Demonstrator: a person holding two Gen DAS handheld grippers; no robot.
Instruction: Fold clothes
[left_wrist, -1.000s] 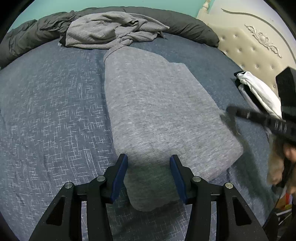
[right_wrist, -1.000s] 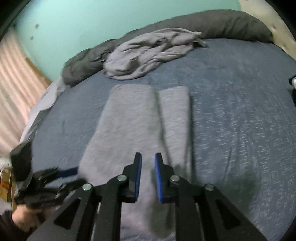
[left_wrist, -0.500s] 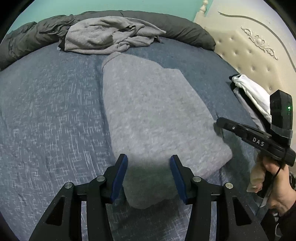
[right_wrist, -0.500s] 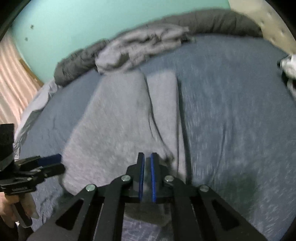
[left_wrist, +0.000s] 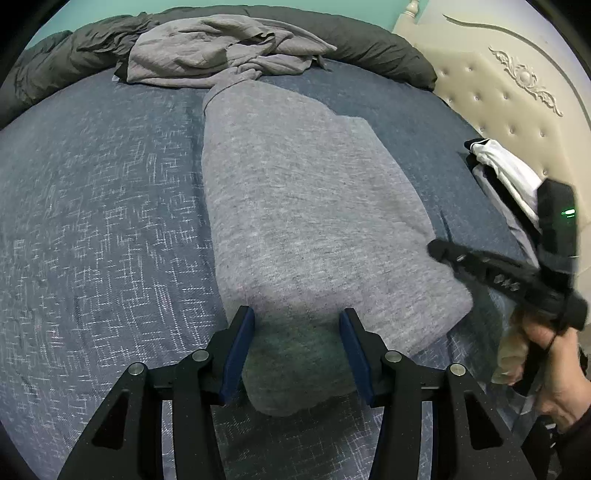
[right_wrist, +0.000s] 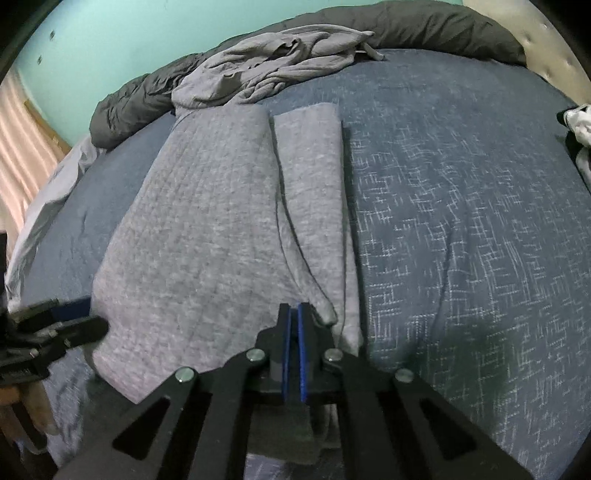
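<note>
A grey knit garment (left_wrist: 303, 221) lies flat on the blue bed, partly folded lengthwise, with a folded strip (right_wrist: 314, 192) along its right side. My left gripper (left_wrist: 297, 321) is open, its jaws either side of the garment's near left corner. My right gripper (right_wrist: 294, 314) is shut on the garment's near edge by the folded strip. It also shows in the left wrist view (left_wrist: 443, 254) at the garment's right corner. The left gripper shows in the right wrist view (right_wrist: 74, 321) at the left.
A crumpled grey garment (left_wrist: 221, 48) lies at the far end of the bed against a dark grey duvet roll (left_wrist: 369, 44). White and black clothes (left_wrist: 506, 173) lie by the cream tufted headboard (left_wrist: 517, 96). The blue patterned bedspread (left_wrist: 92, 221) surrounds the garment.
My right gripper went from slightly open to shut on the garment's near edge. My left gripper stayed open and crept a little further over its corner.
</note>
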